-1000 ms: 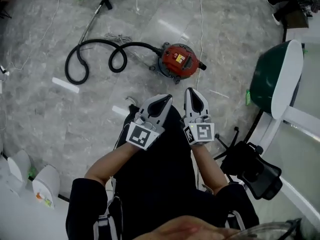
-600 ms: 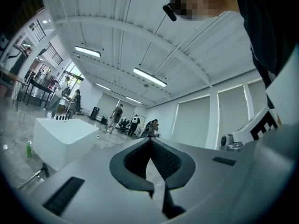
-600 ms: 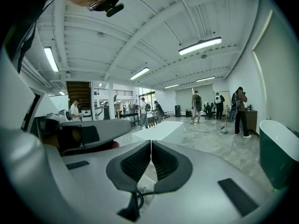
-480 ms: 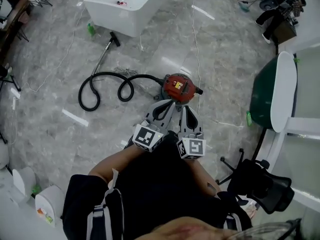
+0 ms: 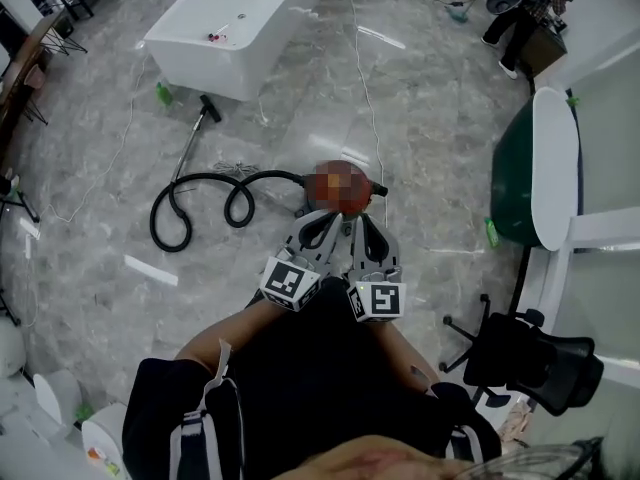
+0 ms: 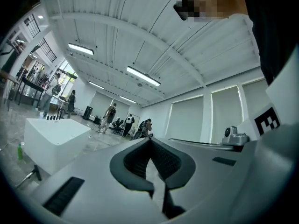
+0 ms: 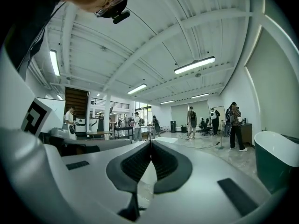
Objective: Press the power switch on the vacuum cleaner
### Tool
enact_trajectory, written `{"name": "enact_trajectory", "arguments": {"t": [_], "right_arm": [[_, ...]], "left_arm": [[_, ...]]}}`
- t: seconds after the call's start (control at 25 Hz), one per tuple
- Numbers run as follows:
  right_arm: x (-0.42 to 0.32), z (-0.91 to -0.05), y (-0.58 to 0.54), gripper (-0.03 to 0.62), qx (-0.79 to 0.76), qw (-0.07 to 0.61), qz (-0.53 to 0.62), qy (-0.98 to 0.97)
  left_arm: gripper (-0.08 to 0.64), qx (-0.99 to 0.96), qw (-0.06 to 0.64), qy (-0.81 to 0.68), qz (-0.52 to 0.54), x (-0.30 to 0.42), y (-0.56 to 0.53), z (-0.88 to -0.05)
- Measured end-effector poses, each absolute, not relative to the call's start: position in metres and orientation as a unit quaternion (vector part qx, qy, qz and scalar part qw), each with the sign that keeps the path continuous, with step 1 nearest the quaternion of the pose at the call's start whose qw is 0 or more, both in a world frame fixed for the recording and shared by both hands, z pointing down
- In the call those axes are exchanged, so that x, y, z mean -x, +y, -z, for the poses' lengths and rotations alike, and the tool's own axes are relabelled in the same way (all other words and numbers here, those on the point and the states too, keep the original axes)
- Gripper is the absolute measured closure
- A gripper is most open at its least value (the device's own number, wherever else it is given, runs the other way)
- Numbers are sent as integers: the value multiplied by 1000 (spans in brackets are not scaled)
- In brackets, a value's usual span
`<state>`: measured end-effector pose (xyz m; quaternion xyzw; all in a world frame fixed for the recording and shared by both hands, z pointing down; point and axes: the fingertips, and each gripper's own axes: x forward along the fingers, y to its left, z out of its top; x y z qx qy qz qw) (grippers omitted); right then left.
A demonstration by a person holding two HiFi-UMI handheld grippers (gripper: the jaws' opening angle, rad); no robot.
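Note:
The red canister vacuum cleaner [image 5: 340, 190] stands on the grey marble floor in the head view, mostly under a blurred patch. Its black hose [image 5: 200, 208] loops off to the left and ends in a metal wand [image 5: 190, 143]. My left gripper [image 5: 333, 216] and right gripper [image 5: 360, 220] are held side by side just on the near side of the canister, tips close to it, both shut with nothing between the jaws. In the left gripper view [image 6: 150, 140] and the right gripper view [image 7: 150, 143] the jaws meet at the tips and point across the room; the vacuum is not seen there.
A white bathtub [image 5: 230, 28] stands at the back left. At the right there is a green and white tub-shaped piece [image 5: 535, 168], with a black office chair [image 5: 530, 353] in front of it. A thin white cable [image 5: 370, 98] runs over the floor behind the vacuum. People stand far off [image 7: 233, 125].
Both grippers have moved forward to the canister and drawn closer together. The head view has tilted up, so the bathtub now shows.

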<state>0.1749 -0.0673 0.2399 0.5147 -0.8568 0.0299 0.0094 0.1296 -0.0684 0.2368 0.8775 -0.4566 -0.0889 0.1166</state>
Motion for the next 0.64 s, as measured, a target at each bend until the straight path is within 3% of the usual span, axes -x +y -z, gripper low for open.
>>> {"name": "enact_trajectory", "arguments": {"t": [0.64], "right_arm": [[-216,-245,-75,574,-534,-2,-26,-845]], "left_arm": [[541,-891,87,-434,101,-168,-68,-226]]}}
